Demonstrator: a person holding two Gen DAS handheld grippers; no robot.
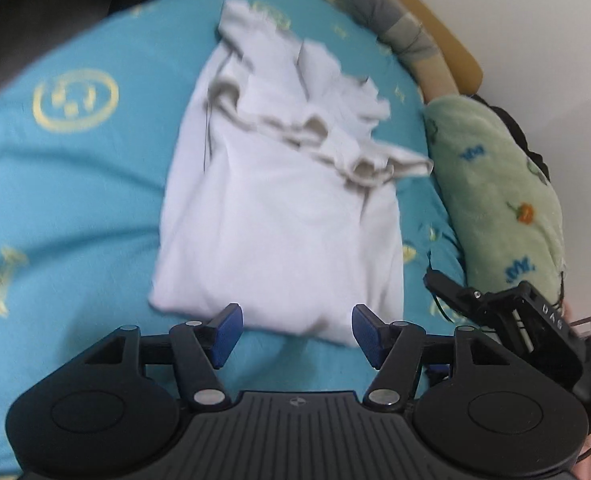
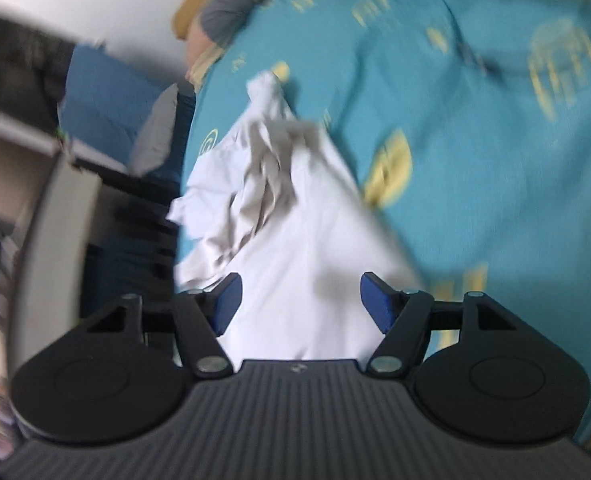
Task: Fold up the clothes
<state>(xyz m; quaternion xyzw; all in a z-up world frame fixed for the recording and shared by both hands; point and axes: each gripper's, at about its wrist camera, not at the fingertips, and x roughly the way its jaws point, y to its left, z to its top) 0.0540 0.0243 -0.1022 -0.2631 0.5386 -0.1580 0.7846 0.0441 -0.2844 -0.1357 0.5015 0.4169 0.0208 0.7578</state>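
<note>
The left claw (image 1: 293, 334) stands well open with nothing between its blue pads, hanging just over the near hem of a white shirt (image 1: 279, 200). The right claw (image 2: 299, 304) is likewise spread wide and empty, with the white cloth showing through the gap below it but no pad pressing on it. The shirt (image 2: 295, 216) lies on a bed covered by a teal sheet (image 1: 75, 184) with yellow prints; its near half looks smooth and already narrowed into a long panel, while the far end, around the sleeves and collar, is bunched and rumpled. A green pillow (image 1: 495, 200) lies just beside the shirt at the bed's edge. Judging from this, the side folds look done and the hands are between grasps. The next move likely calls for each claw to pinch a corner of one end and carry it over the other, after flattening the crumpled far part so the fold lies even.
</note>
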